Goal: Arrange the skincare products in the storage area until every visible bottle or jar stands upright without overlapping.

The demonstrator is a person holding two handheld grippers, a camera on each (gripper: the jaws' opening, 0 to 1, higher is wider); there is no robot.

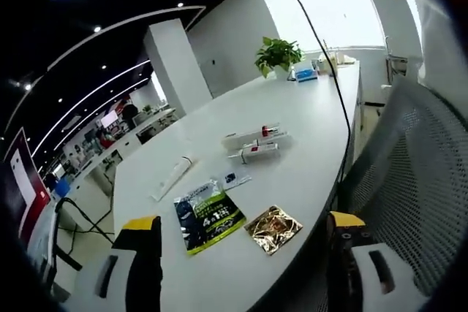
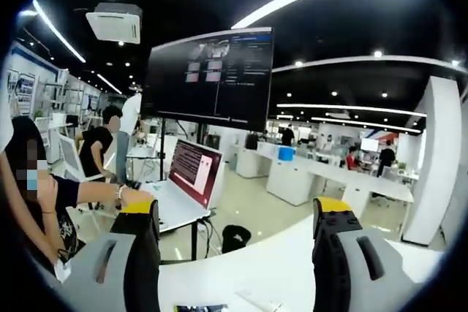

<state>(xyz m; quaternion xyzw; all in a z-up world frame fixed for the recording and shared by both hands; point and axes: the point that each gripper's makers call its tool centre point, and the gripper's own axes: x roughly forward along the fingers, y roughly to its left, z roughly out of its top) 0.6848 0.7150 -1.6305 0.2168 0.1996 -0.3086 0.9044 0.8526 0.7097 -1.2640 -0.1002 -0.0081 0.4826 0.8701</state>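
On the white table lie two white tubes with red marks, side by side on their sides. A longer plain white tube lies flat to their left. Nearer to me rest a green-and-black sachet, a gold foil sachet and a small pale sachet. My left gripper hovers open above the near table edge, jaws wide apart with nothing between them. My right gripper is open too, raised over the table edge and facing the office.
A grey mesh chair stands close at the table's right side. A black cable hangs over the table. A potted plant and a blue box sit at the far end. A monitor, a laptop and a seated person lie beyond.
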